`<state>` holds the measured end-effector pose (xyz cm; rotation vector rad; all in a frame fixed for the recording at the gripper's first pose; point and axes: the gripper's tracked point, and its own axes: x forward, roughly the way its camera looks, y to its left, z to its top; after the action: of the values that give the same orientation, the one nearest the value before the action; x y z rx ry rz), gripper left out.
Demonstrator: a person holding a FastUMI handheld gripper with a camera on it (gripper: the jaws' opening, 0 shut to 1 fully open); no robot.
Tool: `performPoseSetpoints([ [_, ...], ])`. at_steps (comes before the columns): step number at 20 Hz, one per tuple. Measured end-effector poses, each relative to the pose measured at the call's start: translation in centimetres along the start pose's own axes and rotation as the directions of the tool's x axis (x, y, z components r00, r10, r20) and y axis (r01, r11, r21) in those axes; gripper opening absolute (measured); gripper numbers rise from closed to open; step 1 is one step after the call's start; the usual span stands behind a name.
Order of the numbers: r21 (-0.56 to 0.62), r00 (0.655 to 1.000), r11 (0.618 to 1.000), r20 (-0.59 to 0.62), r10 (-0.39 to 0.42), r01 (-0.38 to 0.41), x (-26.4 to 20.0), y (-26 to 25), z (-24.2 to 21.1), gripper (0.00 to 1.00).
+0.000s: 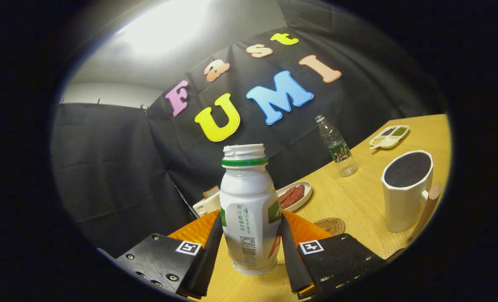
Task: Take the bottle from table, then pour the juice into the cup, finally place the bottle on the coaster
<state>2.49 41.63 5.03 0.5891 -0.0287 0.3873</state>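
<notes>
A white juice bottle (249,209) with a green neck ring and no cap stands between my fingers, and my gripper (251,241) is shut on its lower body. The view is tilted, and the bottle's base looks slightly off the wooden table (349,201). A white cup (406,191) with a wooden handle and a dark inside stands to the right, beyond the right finger. A round brown coaster (330,225) lies flat on the table just past the right finger, between the bottle and the cup.
A clear water bottle (337,147) with a green label stands farther back. An oval plate (295,196) with reddish slices lies behind the juice bottle. A divided white dish (389,137) sits at the far end. A small white box (207,203) rests at the table's left edge.
</notes>
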Motion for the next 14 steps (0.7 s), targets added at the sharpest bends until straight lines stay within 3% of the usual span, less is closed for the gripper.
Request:
performPoseSetpoints([
  [6, 0.203, 0.999, 0.979, 0.041, -0.018, 0.01, -0.5, -2.2, 1.8, 0.7],
  [14, 0.492, 0.989, 0.87, 0.14, -0.05, -0.026, -0.9, -4.4, 4.4, 0.7],
])
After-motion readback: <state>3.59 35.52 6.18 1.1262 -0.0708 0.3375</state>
